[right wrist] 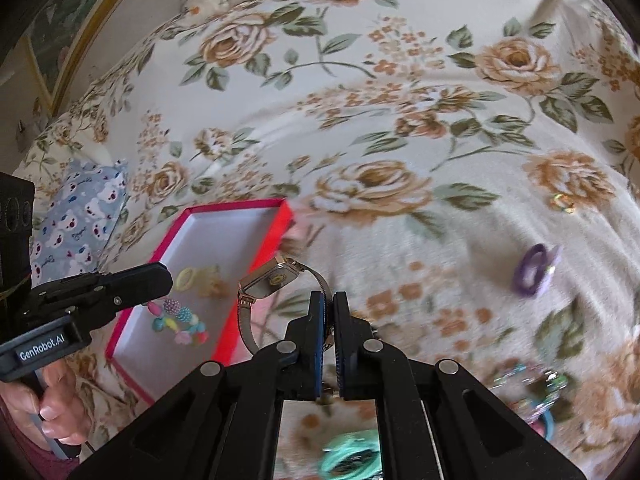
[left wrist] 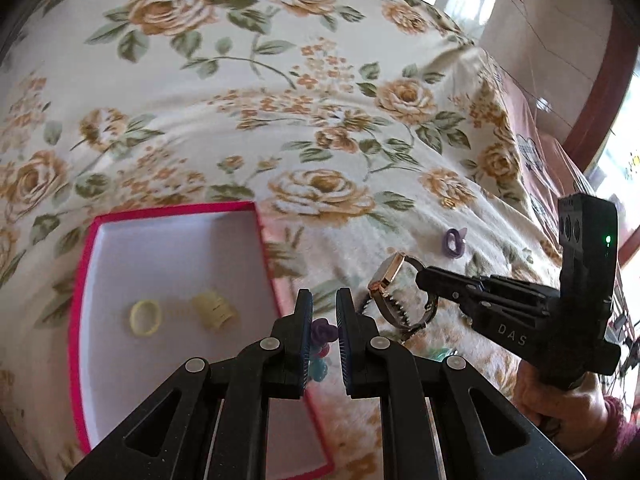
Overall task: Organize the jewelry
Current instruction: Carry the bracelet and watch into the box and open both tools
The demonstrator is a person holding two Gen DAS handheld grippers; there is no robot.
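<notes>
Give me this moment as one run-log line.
right gripper: shut on watch, lifted beside box | left gripper: jaws open over bead bracelet in box | purple ring on bedspread

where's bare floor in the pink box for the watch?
Far half of the pink box, beyond the yellow ring and yellow clip, is bare white. Near-left floor is bare too. Crowded: the bead bracelet beneath the left gripper. The right gripper holds the watch beside the box's right wall.
</notes>
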